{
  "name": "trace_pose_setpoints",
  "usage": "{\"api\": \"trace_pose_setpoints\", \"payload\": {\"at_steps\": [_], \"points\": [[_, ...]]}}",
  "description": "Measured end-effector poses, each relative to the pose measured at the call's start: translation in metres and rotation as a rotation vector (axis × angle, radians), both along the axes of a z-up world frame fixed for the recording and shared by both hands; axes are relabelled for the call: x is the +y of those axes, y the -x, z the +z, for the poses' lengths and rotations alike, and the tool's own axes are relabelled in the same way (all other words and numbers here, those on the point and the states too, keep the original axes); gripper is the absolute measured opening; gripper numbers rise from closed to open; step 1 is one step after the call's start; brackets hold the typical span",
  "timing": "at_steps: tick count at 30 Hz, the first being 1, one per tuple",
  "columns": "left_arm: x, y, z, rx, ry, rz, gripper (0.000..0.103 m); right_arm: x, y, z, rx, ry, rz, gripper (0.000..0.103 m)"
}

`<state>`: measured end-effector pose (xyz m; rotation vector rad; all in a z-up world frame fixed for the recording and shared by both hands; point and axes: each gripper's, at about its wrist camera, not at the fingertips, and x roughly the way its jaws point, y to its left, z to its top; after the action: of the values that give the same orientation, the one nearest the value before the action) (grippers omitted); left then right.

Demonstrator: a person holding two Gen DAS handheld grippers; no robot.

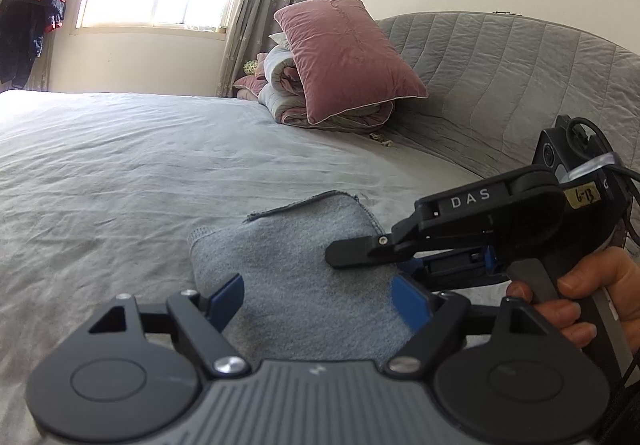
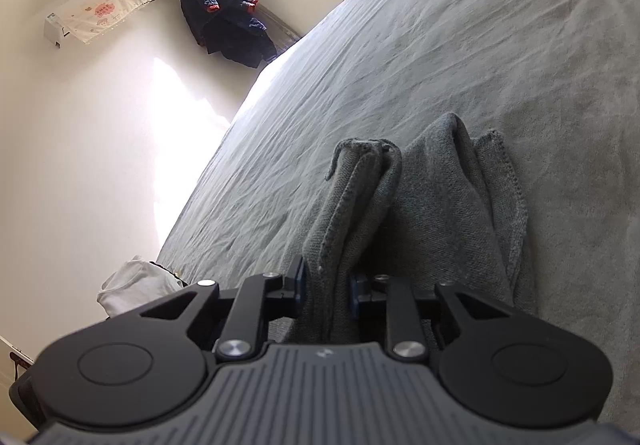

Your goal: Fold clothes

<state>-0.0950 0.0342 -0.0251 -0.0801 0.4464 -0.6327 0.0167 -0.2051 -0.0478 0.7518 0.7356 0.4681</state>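
Grey bedsheet (image 2: 400, 57), bunched grey knit garment (image 2: 432, 205)

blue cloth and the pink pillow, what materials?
Blue cloth: looks like knit or terry fabric, matte; looped texture, stitched hem, pinched in the right claw. Pink pillow: probably velvet; soft sheen, pale piping along the edge.

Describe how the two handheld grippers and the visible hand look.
Left gripper: black linkages, grey ribbed body, silver pivot screws, blue finger pads. Right gripper: same build, white "DAS" lettering, a yellow handwritten label, black cables. The hand on its grey grip is bare; no sleeve shows.
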Motion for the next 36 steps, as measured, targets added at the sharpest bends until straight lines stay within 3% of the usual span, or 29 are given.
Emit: {"api": "trace_pose_setpoints", "payload": {"at_steps": [14,25,32,36], "points": [[0.005,-0.006,0.014,-0.024,0.117,-0.069,0.077,-0.03,-0.013,0.006,0.05,-0.218,0.013,0.023],[-0.027,-0.01,0.006,-0.008,0.097,-0.154,0.069,-0.057,-0.019,-0.009,0.121,-0.296,0.006,0.023],[-0.062,-0.013,-0.002,-0.008,0.054,-0.185,0.069,-0.061,-0.028,-0.008,0.158,-0.284,0.01,0.023],[-0.077,-0.018,-0.011,0.023,0.027,-0.197,0.069,-0.07,-0.03,-0.022,0.215,-0.269,-0.054,0.023]]}}
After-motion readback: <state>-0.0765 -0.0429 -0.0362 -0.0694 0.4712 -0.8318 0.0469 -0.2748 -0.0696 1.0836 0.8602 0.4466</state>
